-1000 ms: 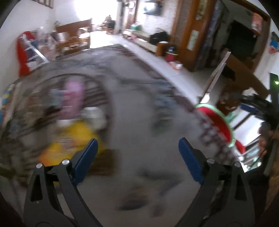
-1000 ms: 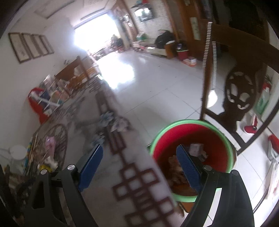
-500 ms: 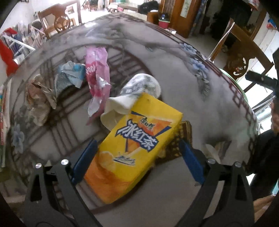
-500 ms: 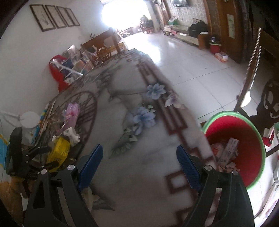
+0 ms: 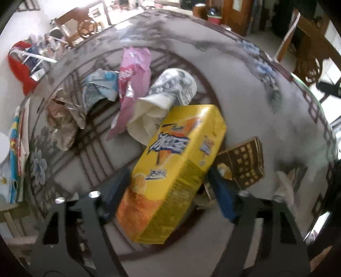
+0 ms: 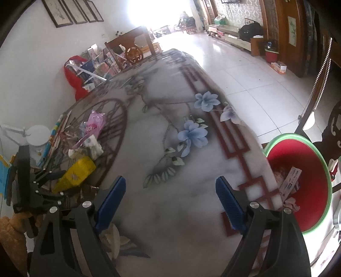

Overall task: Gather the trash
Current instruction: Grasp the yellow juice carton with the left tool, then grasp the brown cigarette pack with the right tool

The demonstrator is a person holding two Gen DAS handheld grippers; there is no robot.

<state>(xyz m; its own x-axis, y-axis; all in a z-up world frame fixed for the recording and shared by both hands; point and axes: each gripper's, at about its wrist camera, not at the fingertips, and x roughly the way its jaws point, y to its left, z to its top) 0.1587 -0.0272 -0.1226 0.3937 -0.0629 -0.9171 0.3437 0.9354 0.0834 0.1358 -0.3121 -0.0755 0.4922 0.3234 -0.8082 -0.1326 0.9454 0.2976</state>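
1. Two grippers are in my feeds. The left gripper (image 5: 170, 189) points steeply down at the table (image 5: 245, 89), and its jaws have just been closing around the yellow drink carton (image 5: 177, 166).
2. Both blue pads sit against the carton's long sides, the left pad (image 5: 116, 189) and the right one at its lower half. I read this as a grip on the carton, though motion blur softens the contact line.
3. Just beside the carton, on its right, lies a brown printed box (image 5: 245, 164), partly under the carton's edge.
4. Beyond the carton's far end I see a crumpled white paper cup (image 5: 149, 115) touching a patterned cup (image 5: 174, 85) behind it.
5. Left of the cups lies a pink wrapper (image 5: 132, 85), then a blue-and-silver wrapper (image 5: 100, 89), then crumpled brownish paper (image 5: 61, 121) nearest the table's left edge.
6. The right gripper (image 6: 170, 196) hangs over a bare stretch of the same table, jaws spread wide, nothing between the pads.
7. In the right wrist view, the left gripper (image 6: 49, 181) shows at the left edge with the yellow carton (image 6: 76, 174) at its tips and the pink wrapper (image 6: 94, 123) farther back.
8. On the floor off the table's right side stands a red bin (image 6: 307, 174) with a green rim; it holds some cardboard and paper scraps.
9. Farther off, a wooden chair (image 6: 132, 51) stands at the table's far end, with framed pictures (image 6: 72, 10) on the white wall.
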